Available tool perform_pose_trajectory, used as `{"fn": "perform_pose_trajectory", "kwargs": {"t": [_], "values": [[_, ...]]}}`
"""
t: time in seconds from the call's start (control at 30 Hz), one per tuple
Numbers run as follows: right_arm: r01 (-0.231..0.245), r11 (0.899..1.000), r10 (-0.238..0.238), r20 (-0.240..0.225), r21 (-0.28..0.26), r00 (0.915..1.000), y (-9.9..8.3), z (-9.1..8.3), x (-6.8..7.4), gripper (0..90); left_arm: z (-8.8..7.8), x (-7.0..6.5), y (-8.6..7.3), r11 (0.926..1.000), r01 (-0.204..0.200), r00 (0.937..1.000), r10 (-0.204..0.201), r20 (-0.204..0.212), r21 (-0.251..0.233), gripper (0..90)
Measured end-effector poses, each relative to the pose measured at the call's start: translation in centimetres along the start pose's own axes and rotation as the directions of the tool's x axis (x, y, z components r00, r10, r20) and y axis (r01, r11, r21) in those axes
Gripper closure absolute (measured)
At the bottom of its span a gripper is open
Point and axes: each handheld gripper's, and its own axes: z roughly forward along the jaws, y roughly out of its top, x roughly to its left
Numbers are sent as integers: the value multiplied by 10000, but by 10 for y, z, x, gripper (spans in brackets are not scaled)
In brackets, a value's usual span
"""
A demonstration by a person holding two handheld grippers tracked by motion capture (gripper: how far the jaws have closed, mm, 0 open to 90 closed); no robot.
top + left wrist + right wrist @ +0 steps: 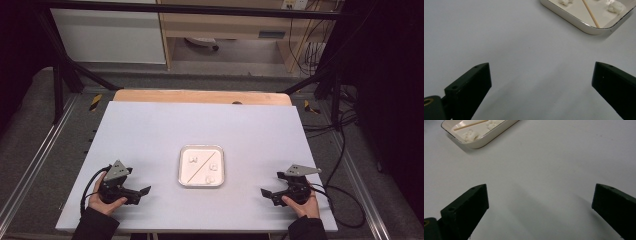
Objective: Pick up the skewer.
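Note:
A shallow white tray [182,155] sits in the middle of the white table, holding a thin wooden stick [201,163] laid on the diagonal and three small white lumps [193,160]. My left gripper [142,192] rests on the table at the front left, open, with nothing between its jaws. At the front right my right gripper [266,194] rests likewise, open and empty. The left gripper view has the tray's corner [586,26] at the top right, with the stick [590,12]. In the right gripper view the tray [484,141] lies at the top left, beyond the open gripper [540,195].
The white table top [150,130] ends in a wooden strip [200,96] at the far edge. Black frame bars and cables [340,150] run along both sides. Shelving stands behind the table.

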Motion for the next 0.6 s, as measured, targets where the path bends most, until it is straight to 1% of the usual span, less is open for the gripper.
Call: {"fn": "perform_pose_trajectory", "kwargs": {"t": [0.13,0.2,0.3,0.4,0.43,0.6], "values": [[9,10000,-9,-21,-59,10000,0,0,0,14,0,-1,0,10000,-30,10000,31,-13,46,24],[-40,10000,40,-30,-19,10000,0,0,0,11,0,-1,1,10000,-54,10000,54,28,31,26],[32,10000,-32,-25,56,10000,1,1,-1,10,1,-2,1,10000,-67,10000,67,30,37,28],[-13,10000,13,-8,65,10000,0,1,0,9,0,-3,2,10000,-82,10000,82,23,27,28],[3,10000,-2,-86,32,10000,0,1,0,8,1,-3,3,10000,-78,10000,78,24,22,30],[52,10000,-52,-78,65,10000,0,2,0,6,2,-4,5,10000,-59,10000,59,-1,47,32]]}}
